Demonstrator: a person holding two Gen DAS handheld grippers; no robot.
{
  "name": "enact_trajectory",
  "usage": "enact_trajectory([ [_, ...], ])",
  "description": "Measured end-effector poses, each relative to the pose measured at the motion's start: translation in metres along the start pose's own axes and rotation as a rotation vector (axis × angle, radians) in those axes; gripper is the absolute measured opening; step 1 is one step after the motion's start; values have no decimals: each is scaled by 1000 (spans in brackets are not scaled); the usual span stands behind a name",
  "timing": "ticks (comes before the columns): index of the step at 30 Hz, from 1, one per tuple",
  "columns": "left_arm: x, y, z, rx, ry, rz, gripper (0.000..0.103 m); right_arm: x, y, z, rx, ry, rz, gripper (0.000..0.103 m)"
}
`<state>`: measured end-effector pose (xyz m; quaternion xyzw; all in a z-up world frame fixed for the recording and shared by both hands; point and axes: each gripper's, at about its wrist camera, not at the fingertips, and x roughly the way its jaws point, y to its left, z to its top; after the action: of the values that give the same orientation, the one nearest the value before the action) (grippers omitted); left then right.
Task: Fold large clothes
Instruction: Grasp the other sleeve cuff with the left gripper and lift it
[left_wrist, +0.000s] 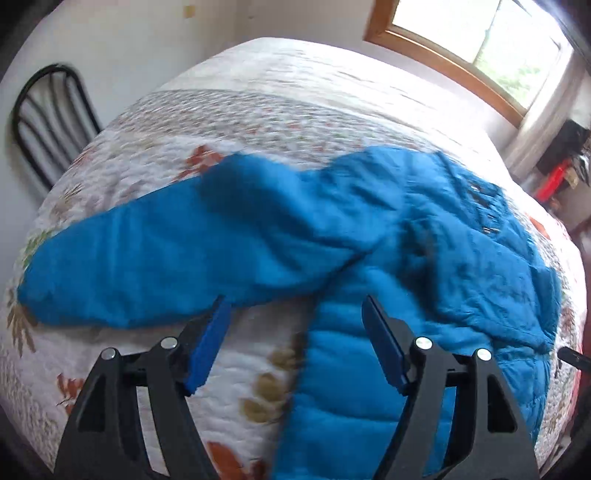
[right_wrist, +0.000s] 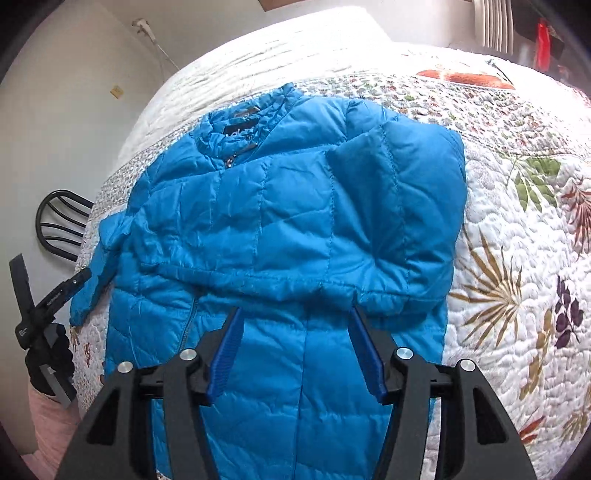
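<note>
A blue quilted puffer jacket lay front-up on the bed, spread over a floral quilt, its collar toward the far edge and the zipper closed. In the right wrist view one sleeve lay folded across the chest, while the other sleeve stretched out flat to the side in the left wrist view. The left hand-held gripper hung spread and empty, above the gap between that outstretched sleeve and the body, gripping nothing. The right hand-held gripper was likewise spread, its blue pads just at the folded sleeve's cuff edge without visibly pinching it. The jacket looked light, soft and puffy, with a slick shell that would likely slide on itself and spring back when folded, so folds would probably need pressing flat. Thin edges seemed the surest holds: the cuff of the outstretched sleeve, the hem corners, or a stitched seam, since a pinch on padded panels could slip. A black chair stood beyond the bed.
</note>
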<state>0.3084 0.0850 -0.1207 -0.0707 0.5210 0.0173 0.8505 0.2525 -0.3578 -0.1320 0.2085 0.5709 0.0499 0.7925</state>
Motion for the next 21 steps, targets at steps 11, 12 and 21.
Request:
enact_trajectory([
  [11, -20, 273, -48, -611, 1, 219, 72, 23, 62, -40, -45, 58, -6, 59],
  [12, -17, 287, -49, -655, -2, 199, 72, 25, 68, -42, -54, 62, -8, 59],
  [21, 19, 330, -34, -745, 6, 62, 70, 44, 88, -52, -35, 87, -74, 59],
])
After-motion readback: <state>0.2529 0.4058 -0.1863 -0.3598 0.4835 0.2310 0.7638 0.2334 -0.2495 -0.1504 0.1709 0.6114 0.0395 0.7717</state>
